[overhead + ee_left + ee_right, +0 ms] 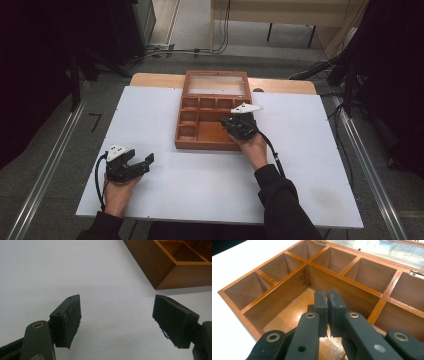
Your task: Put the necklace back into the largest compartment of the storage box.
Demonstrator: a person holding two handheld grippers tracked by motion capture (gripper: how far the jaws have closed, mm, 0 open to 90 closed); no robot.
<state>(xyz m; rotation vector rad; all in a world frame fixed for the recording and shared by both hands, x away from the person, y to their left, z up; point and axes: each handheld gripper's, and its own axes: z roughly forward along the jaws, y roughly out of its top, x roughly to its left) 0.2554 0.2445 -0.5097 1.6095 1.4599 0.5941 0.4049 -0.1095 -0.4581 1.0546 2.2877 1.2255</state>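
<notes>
While the high view has the box (212,117) mid-bench (150,190), lid up, the left gripper (117,320) view shows its jaws wide apart beside it, and the right gripper (327,302) view shows jaws together over the big compartment, probably reaching in; next, parting them

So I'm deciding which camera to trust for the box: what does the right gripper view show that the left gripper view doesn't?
The right gripper view looks down into the brown wooden compartment box: its dividers, the brass hinge at the far rim, and the right gripper with jaws shut, empty, over the large compartment.

The left gripper view shows the left gripper with jaws wide apart, nothing between them, low over the white tabletop, and the box's outer corner from outside.

Both show the box and the tabletop.
</notes>
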